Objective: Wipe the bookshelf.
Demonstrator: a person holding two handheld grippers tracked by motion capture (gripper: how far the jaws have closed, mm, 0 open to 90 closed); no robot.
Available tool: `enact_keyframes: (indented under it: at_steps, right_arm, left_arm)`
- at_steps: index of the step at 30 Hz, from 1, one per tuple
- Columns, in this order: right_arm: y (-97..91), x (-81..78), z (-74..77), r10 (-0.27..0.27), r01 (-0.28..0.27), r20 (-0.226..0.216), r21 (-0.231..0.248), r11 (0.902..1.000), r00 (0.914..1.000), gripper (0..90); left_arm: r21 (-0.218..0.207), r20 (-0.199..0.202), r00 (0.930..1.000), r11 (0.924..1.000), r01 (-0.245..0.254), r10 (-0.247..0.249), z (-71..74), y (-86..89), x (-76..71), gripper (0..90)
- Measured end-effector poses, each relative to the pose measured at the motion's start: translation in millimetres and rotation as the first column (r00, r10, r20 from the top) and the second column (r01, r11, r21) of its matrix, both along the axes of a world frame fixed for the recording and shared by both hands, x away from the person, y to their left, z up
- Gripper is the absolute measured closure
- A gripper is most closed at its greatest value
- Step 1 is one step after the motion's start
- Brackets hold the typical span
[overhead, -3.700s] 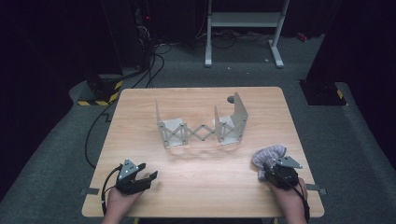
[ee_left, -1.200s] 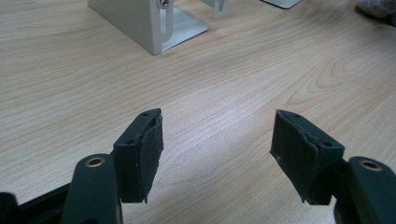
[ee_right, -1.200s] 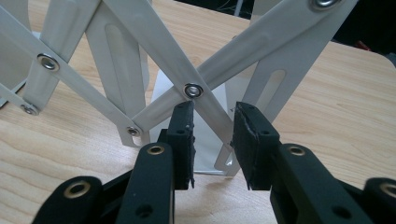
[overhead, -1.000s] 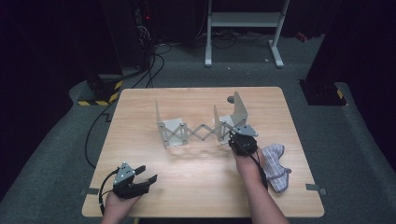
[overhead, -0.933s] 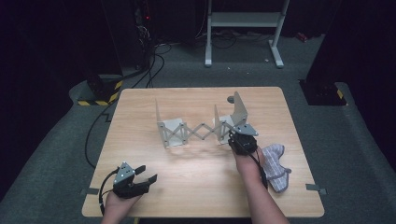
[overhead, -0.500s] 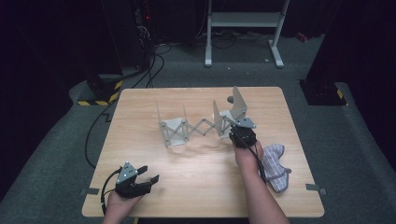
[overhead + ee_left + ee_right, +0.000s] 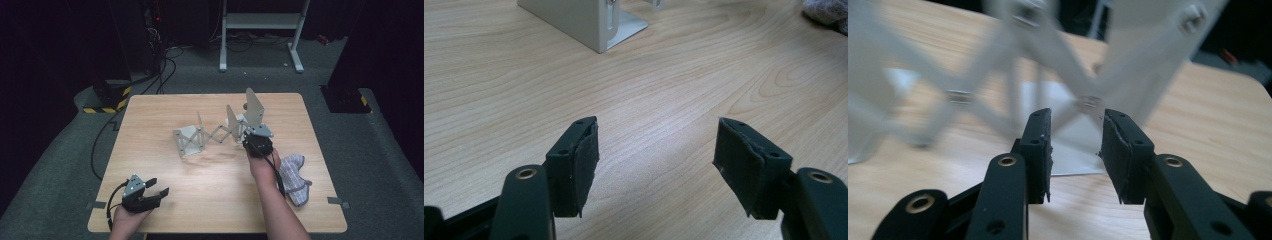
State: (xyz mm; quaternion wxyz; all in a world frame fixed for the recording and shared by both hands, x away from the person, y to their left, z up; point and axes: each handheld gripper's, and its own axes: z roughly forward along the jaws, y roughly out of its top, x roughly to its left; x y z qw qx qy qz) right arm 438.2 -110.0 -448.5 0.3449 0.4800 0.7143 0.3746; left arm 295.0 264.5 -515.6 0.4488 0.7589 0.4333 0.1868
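A grey metal scissor rack (image 7: 210, 135) stands in the middle of the wooden table (image 7: 210, 205), with an upright plate at each end. Its right end plate (image 7: 254, 106) leans back. My right gripper (image 7: 255, 136) is at that end, pointing away from me at the rack. In the right gripper view the jaws (image 7: 1075, 150) stand a little apart and have just been opening slightly. Nothing is between the pads, and the rack's bars (image 7: 1128, 60) rise just beyond them. My left gripper (image 7: 157, 186) rests near the front left corner, open (image 7: 656, 155) and holding nothing.
A checked cloth (image 7: 292, 172) lies crumpled on the table to the right of my right forearm, and its edge shows far off (image 7: 829, 10). The rack's left end (image 7: 589, 22) stands well ahead of the left gripper. Cables and a white stand are on the floor behind the table.
My right gripper left the cloth at the front right, went to the rack's right end and has edged farther away from me. The rack's right end plate has shifted back and tilted. The left gripper has stayed put.
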Motion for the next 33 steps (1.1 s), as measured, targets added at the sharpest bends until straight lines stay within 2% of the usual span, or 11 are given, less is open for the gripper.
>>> enact_keyframes:
  at_steps: [3,6,7,10,15,16,18,20,24,33]
  right_arm:
    - [16.3,-16.5,12.5,0.069,-0.071,0.051,0.03,0.997,0.9963,59.7]
    - [36.9,-20.2,23.5,0.109,-0.113,0.074,0.057,0.9919,0.9913,52.1]
    - [44.2,-18.6,26.4,0.118,-0.123,0.074,0.065,0.9903,0.9903,49.4]
    - [66.0,-8.6,31.3,0.12,-0.124,0.079,0.046,0.9912,0.9896,44.9]
    - [86.3,14.7,29.4,0.091,-0.093,0.068,0.04,0.9948,0.9935,42.2]
    - [88.0,17.8,27.8,0.084,-0.087,0.062,0.035,0.9956,0.9945,43.7]
    - [91.6,25.2,19.6,0.062,-0.063,0.021,0.013,0.998,0.9978,47.6]
    - [92.0,26.8,12.1,0.068,-0.068,-0.01,0.024,0.9974,0.9976,44.1]
    - [90.8,17.4,10.0,0.077,-0.077,0.004,0.006,0.997,0.997,44.8]
    - [74.5,-1.6,10.0,0.098,-0.098,0.019,-0.006,0.9952,0.995,45.9]
  left_arm:
    - [0.0,0.005,1.0,1.0,0.0,0.0,1.3,-0.2,-0.6,34.4]
    - [0.0,0.006,1.0,1.0,0.0,0.0,1.3,-0.7,-1.1,34.5]
    - [0.003,0.005,1.0,1.0,0.001,-0.001,1.0,-0.6,-1.2,34.4]
    - [0.002,0.003,1.0,1.0,-0.005,0.005,1.0,0.9,-1.4,34.4]
    - [-0.001,0.005,0.9999,0.9999,-0.014,0.014,0.8,5.7,-1.6,34.5]
    - [-0.006,0.001,0.9999,0.9999,-0.016,0.016,1.1,6.4,-1.2,34.8]
    - [-0.011,-0.002,0.9999,0.9999,-0.012,0.012,1.6,6.3,-0.3,34.9]
    - [-0.005,0.001,1.0,1.0,-0.007,0.007,1.6,4.9,-0.2,34.9]
    - [0.0,-0.001,1.0,1.0,0.0,0.0,0.9,2.9,0.3,34.9]
    - [0.017,-0.001,1.0,0.9998,0.008,-0.008,1.2,-2.2,-1.5,34.9]
